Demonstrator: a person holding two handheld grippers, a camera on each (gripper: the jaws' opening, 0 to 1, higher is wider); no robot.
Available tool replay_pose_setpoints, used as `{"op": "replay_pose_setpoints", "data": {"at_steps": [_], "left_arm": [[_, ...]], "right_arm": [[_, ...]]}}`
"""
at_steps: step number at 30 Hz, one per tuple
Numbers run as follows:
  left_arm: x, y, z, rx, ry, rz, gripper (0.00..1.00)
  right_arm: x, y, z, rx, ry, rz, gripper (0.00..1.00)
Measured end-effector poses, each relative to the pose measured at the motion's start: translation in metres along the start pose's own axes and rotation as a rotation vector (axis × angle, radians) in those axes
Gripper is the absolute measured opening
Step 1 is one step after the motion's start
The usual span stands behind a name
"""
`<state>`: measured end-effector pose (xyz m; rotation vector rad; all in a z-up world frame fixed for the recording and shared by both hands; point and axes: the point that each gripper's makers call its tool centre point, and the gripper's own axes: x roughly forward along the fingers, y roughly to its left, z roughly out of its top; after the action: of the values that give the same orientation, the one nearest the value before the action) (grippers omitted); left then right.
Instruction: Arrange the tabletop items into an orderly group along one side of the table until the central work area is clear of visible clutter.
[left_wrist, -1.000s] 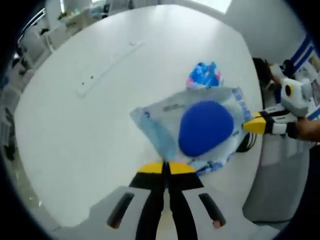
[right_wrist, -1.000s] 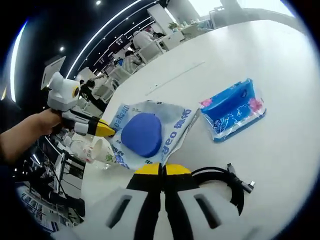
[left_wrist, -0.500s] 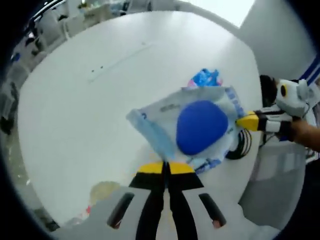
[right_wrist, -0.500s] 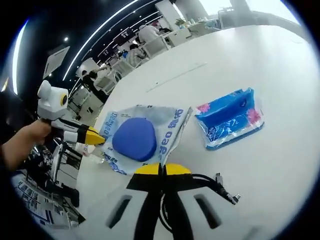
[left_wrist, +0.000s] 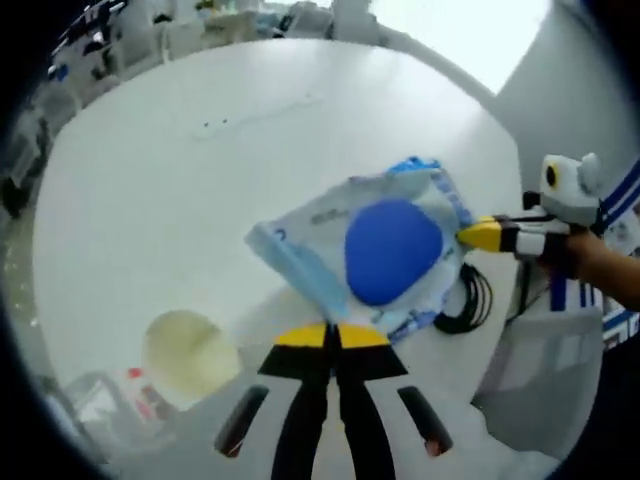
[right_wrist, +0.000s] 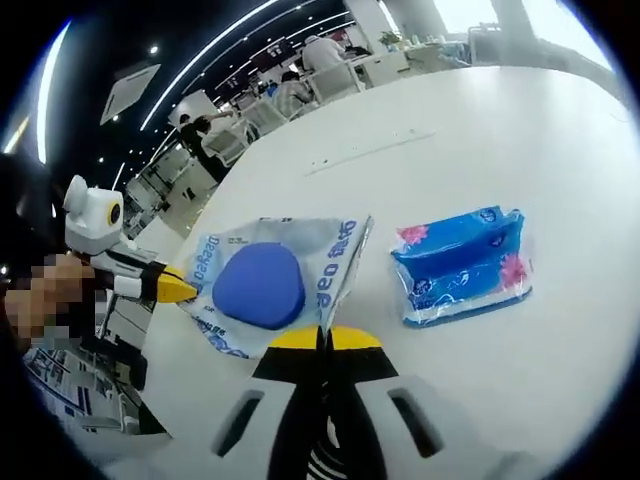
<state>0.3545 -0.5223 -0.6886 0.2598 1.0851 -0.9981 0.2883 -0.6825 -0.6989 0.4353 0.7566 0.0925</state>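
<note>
A wide white round table (left_wrist: 180, 180) stands in a bright open office, with desks, chairs and people far off behind it in the right gripper view. Above the table, a clear plastic bag with blue print (left_wrist: 330, 225) is stretched between the two claws, and a rounded, deep blue pad-like object (left_wrist: 390, 250) sits inside it. The left gripper (left_wrist: 333, 335) has its yellow-tipped jaws pressed together on the near edge of the bag, and in the right gripper view it comes in from the left, pinching the bag's far corner (right_wrist: 180, 288). The right gripper (right_wrist: 322, 338) likewise has its jaws closed on the bag's edge (right_wrist: 325, 300); seen from the left gripper view its yellow tip (left_wrist: 480, 235) bites the bag's opposite side, with a person's hand (left_wrist: 600, 270) behind it. Just beside the bag on the table lies a blue soft tissue pack with pink flowers (right_wrist: 462, 265), apart from it. A coiled black cable (left_wrist: 465, 300) lies on the table beneath the bag's edge. A pale round cup-like item (left_wrist: 190, 352) and some crumpled clear plastic (left_wrist: 110, 400) sit near the table's rim
</note>
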Motion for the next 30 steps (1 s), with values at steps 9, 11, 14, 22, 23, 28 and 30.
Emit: {"op": "replay_pose_setpoints", "data": {"at_steps": [9,11,14,22,23,28,30], "left_arm": [[0.003,-0.001,-0.017,-0.117,-0.072,0.008,0.00],[0.005,0.000,-0.020,-0.138,-0.084,0.009,0.00],[0.006,0.002,-0.024,-0.166,-0.093,0.015,0.00],[0.012,0.005,-0.029,-0.212,-0.135,0.022,0.00],[0.013,0.006,-0.031,-0.210,-0.126,0.024,0.00],[0.019,0.009,-0.036,-0.222,-0.140,0.041,0.00],[0.022,0.009,-0.037,-0.225,-0.147,0.042,0.00]], "right_arm": [[0.006,-0.005,0.001,-0.016,0.023,0.016,0.00],[0.006,-0.004,0.001,-0.032,0.029,0.022,0.00],[0.008,-0.005,0.001,-0.030,0.038,0.026,0.00],[0.014,-0.012,0.001,-0.050,0.049,0.010,0.00],[0.015,-0.012,0.000,-0.047,0.054,0.015,0.00],[0.020,-0.011,-0.001,-0.056,0.059,0.016,0.00],[0.024,-0.013,-0.003,-0.060,0.062,0.005,0.00]]}}
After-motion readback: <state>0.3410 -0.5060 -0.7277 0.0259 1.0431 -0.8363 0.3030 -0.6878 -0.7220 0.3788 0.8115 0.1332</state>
